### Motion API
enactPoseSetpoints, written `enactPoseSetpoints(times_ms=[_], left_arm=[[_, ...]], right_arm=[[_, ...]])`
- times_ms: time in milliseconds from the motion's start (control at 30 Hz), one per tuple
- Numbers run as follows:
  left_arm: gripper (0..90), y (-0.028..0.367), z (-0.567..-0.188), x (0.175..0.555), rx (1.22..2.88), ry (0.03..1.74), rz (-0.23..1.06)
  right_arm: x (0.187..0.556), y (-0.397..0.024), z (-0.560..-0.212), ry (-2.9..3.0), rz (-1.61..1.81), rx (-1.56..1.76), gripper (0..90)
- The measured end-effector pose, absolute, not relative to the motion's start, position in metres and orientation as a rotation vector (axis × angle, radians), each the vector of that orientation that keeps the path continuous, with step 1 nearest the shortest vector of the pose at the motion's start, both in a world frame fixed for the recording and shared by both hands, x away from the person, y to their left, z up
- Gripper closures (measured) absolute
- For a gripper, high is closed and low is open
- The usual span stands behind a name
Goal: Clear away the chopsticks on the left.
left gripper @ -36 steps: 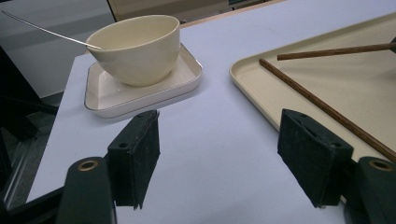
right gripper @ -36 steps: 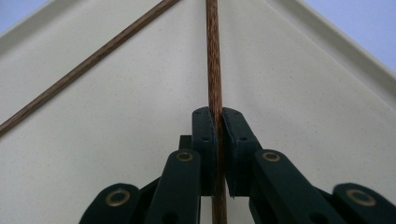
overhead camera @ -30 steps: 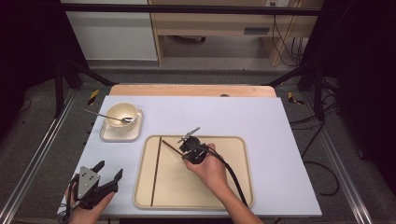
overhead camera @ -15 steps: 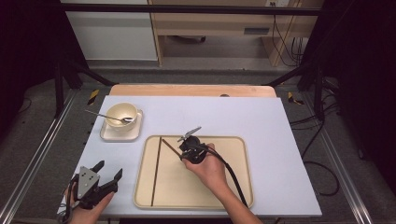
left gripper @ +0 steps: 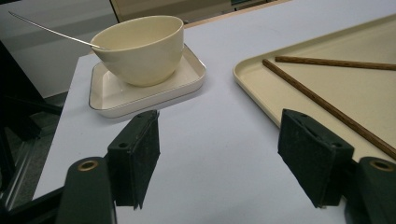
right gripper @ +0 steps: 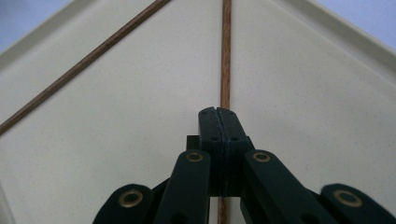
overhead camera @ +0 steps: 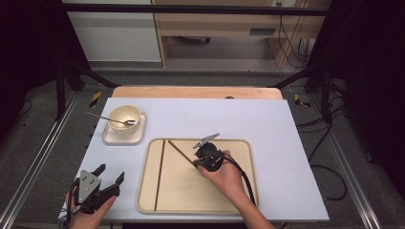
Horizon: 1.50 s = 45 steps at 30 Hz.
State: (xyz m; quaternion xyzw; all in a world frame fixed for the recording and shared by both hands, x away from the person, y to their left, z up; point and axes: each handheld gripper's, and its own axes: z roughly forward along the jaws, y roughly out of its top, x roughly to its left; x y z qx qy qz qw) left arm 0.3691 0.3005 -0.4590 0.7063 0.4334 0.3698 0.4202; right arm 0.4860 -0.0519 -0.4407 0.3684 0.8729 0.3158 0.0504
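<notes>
The right hand-held gripper (overhead camera: 199,160) sits over the upper middle of the shallow cream plastic tray (overhead camera: 239,200) on the white surface (overhead camera: 286,133). In the right gripper view its jaws have just been closing and now meet flat against each other, directly over the thin dark-brown wooden chopstick (right gripper: 226,56) that runs straight ahead from the tips and reappears beneath them at the bottom edge. Whether the stick is pinched between the pads or merely lies under them cannot be told. In the high view this diagonal chopstick (overhead camera: 179,150) slants from the tray's top edge down to the gripper tips.

The second dark-brown wooden chopstick (overhead camera: 159,174) lies lengthwise along the tray's left part, apart from the right hand-held gripper; the two sticks converge near the tray's far rim.

The left hand-held gripper (overhead camera: 109,176) rests at the near left corner of the surface, released, jaws spread wide with nothing between them. Ahead of it, in the left gripper view, stands a cream ceramic bowl (left gripper: 140,46) on a square cream saucer (left gripper: 187,79), with a slim metal spoon (left gripper: 51,31) leaning out of the bowl.
</notes>
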Motion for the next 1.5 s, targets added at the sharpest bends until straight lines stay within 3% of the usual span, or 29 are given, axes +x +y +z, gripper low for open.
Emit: enactPoseSetpoints(times_ms=[867, 1500], left_arm=[[29.2, 0.300, -0.460, 0.370, 1.781, 1.086, 0.920], [29.1, 0.300, -0.460, 0.371, 1.783, 1.086, 0.917]], right_arm=[[0.485, -0.071, -0.458, 2.735, 0.906, 1.165, 90.0], [0.463, -0.030, -0.461, 2.858, 0.953, 1.002, 90.0]])
